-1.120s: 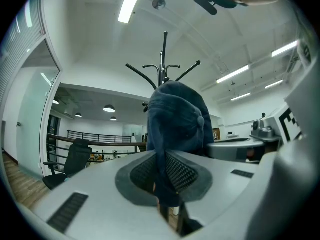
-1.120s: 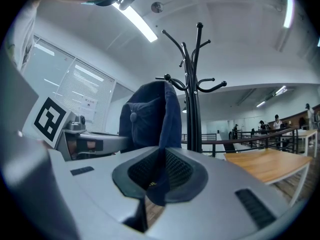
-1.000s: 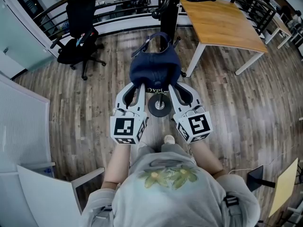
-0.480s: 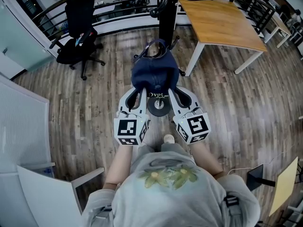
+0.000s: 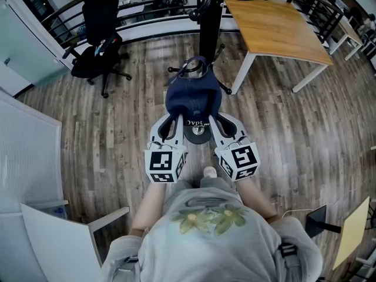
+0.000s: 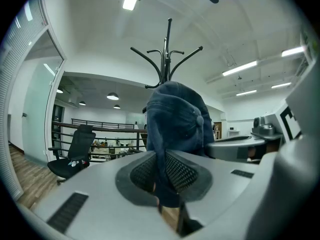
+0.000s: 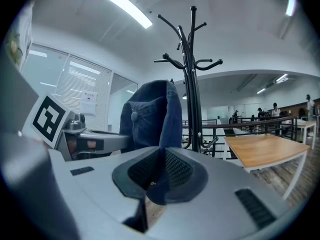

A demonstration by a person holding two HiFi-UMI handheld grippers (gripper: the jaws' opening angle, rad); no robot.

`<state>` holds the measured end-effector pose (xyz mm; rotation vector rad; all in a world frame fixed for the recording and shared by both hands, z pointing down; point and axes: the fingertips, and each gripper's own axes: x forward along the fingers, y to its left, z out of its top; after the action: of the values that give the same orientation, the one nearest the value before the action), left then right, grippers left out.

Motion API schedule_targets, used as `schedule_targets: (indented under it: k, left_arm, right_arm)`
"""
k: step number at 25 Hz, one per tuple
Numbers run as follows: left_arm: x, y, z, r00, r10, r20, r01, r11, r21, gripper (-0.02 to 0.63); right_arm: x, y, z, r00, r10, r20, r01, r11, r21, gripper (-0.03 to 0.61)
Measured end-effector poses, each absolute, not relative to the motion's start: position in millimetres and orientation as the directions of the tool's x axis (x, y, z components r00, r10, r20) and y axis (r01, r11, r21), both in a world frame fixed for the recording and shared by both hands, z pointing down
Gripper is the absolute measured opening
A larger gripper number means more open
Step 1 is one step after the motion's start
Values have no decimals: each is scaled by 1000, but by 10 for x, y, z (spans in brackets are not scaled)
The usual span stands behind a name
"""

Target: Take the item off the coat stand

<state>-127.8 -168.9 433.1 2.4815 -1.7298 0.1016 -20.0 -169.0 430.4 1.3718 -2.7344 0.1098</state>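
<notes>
A dark blue cap (image 5: 192, 97) hangs in the air between my two grippers, just in front of the black coat stand (image 5: 210, 25). My left gripper (image 5: 174, 117) is shut on the cap's left edge, and the blue cloth (image 6: 175, 129) runs down between its pads (image 6: 181, 171). My right gripper (image 5: 212, 117) is shut on the cap's right edge, with the fabric (image 7: 150, 119) pinched between its pads (image 7: 175, 169). The coat stand's pole and bare hooks (image 7: 192, 59) rise behind the cap, a little apart from it. The hooks (image 6: 167, 59) show above the cap in the left gripper view.
A wooden table (image 5: 276, 28) with white legs stands at the right of the stand. A black office chair (image 5: 97, 34) is at the back left. A black railing (image 5: 141, 4) runs behind. The stand's round base (image 5: 198, 132) lies on the wood floor below the cap.
Both grippers have drawn the cap slightly toward me and away from the stand's pole. Their grip on it is unchanged.
</notes>
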Motion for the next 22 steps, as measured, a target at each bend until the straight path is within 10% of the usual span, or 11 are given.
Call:
schedule_targets:
  k: [22]
  left_arm:
    - [-1330, -1764, 4368, 338, -933, 128, -941, -333, 54, 54]
  right_arm:
    - [-254, -1787, 4346, -597, -793, 124, -801, 599, -25, 34]
